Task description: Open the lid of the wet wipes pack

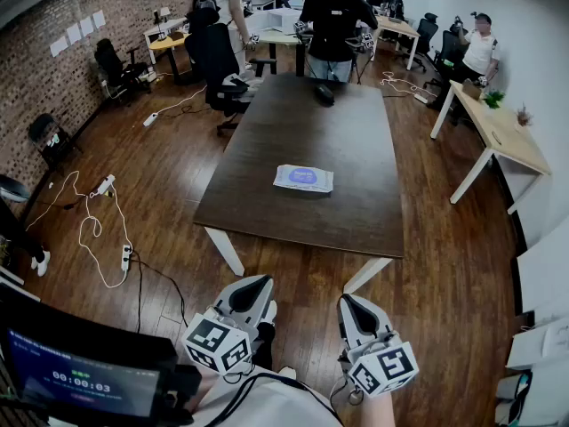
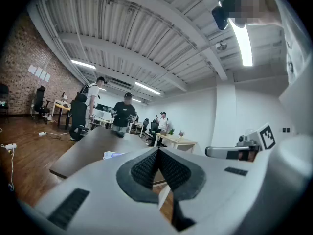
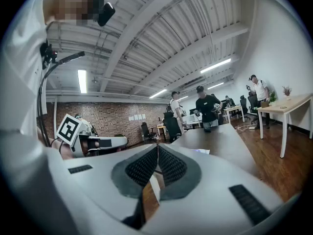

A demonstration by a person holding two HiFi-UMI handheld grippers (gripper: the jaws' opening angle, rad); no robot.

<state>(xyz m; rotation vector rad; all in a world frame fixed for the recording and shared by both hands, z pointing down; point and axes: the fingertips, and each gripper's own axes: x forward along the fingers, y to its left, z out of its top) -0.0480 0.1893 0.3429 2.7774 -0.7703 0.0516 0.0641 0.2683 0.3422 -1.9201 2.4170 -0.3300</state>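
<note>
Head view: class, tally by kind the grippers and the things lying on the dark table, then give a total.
Grippers: 2, the left gripper and the right gripper
Wet wipes pack: 1
Dark object: 1
Total: 4

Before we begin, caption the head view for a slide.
Left gripper and right gripper, shut, face the table bearing a wet wipes pack.

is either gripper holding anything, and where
Nothing is held. The left gripper and right gripper are both shut and empty; the wet wipes pack lies untouched on the table.
</note>
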